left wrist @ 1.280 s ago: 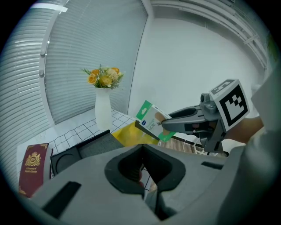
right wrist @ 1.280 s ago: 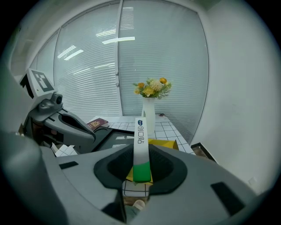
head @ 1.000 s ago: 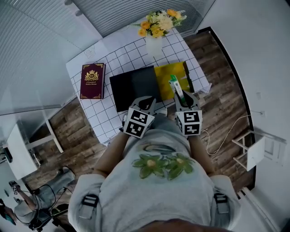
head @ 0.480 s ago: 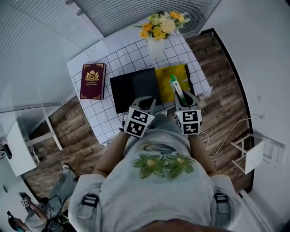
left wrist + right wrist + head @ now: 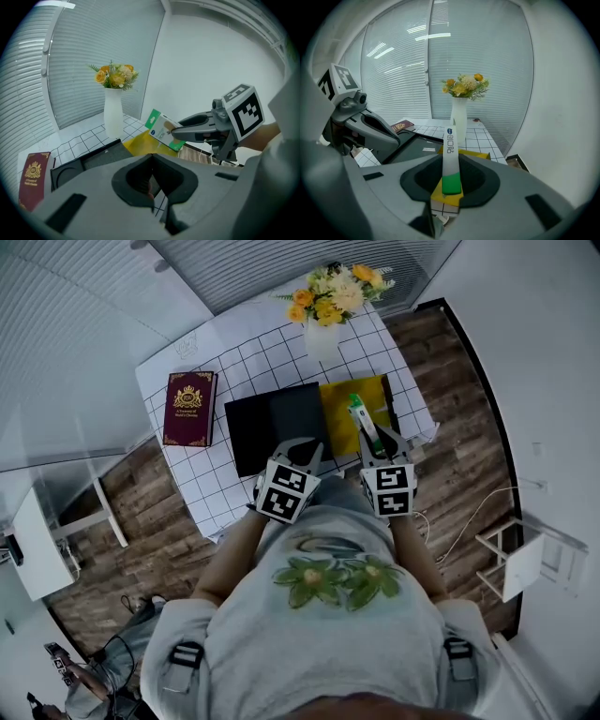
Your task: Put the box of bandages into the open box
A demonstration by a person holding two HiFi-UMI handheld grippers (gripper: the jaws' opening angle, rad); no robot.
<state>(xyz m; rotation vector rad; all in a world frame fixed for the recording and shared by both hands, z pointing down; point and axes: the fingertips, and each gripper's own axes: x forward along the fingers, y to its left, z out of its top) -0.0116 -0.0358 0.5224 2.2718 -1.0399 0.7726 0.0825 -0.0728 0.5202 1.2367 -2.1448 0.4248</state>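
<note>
My right gripper (image 5: 372, 441) is shut on the box of bandages (image 5: 360, 421), a thin white and green carton held on edge by its green end (image 5: 451, 180). It hangs over the near side of the open yellow box (image 5: 339, 413) at the table's right. In the left gripper view the carton (image 5: 163, 130) sticks out of the right gripper's fingers (image 5: 197, 127) above the yellow box (image 5: 136, 143). My left gripper (image 5: 304, 450) is shut with nothing in it, over the near edge of the black lid (image 5: 272, 423).
A maroon book (image 5: 190, 409) lies at the table's left. A white vase (image 5: 319, 335) with yellow flowers stands at the far edge behind both boxes. The table (image 5: 211, 479) has a white grid cloth. Wooden floor surrounds it, with a cable at the right.
</note>
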